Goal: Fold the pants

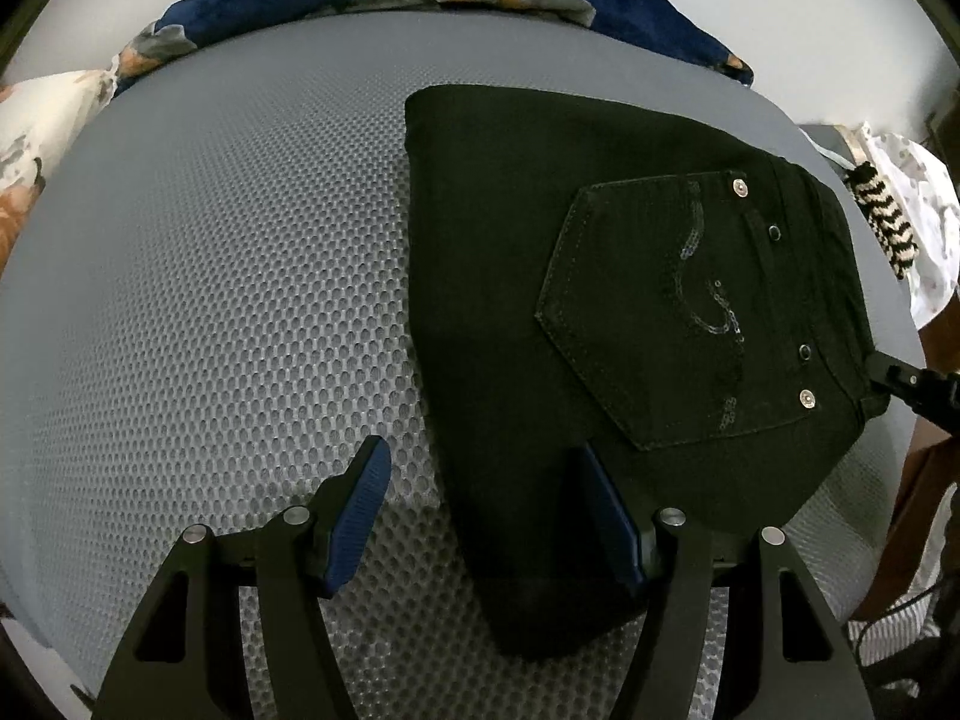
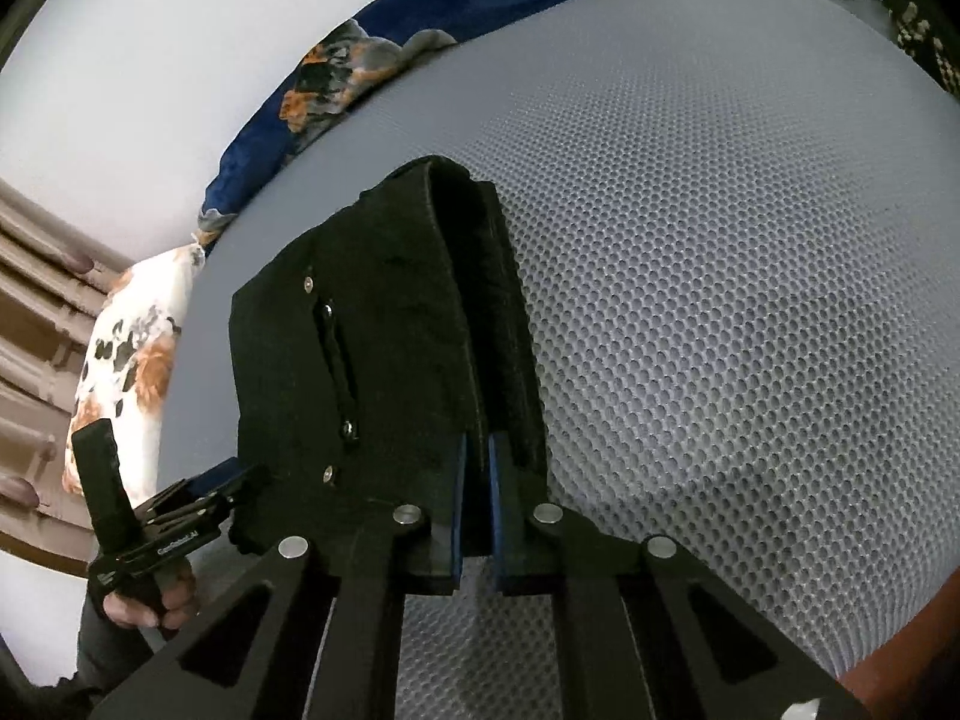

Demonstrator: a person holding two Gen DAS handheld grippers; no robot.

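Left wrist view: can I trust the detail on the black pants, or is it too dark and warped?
Left wrist view: pants are dark, but pocket stitching and rivets read sharply; fisheye bows the gray mat. Right wrist view: pants are nearly featureless black, with a soft shadow on the mat.

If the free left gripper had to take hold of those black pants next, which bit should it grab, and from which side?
Probably the near folded corner of the black pants, which lies between the open left gripper's blue fingers. Come from the near side, low over the grey mesh mat: the stacked layers end there in a thick edge. The right gripper already pinches the waistband end, so this balances it.
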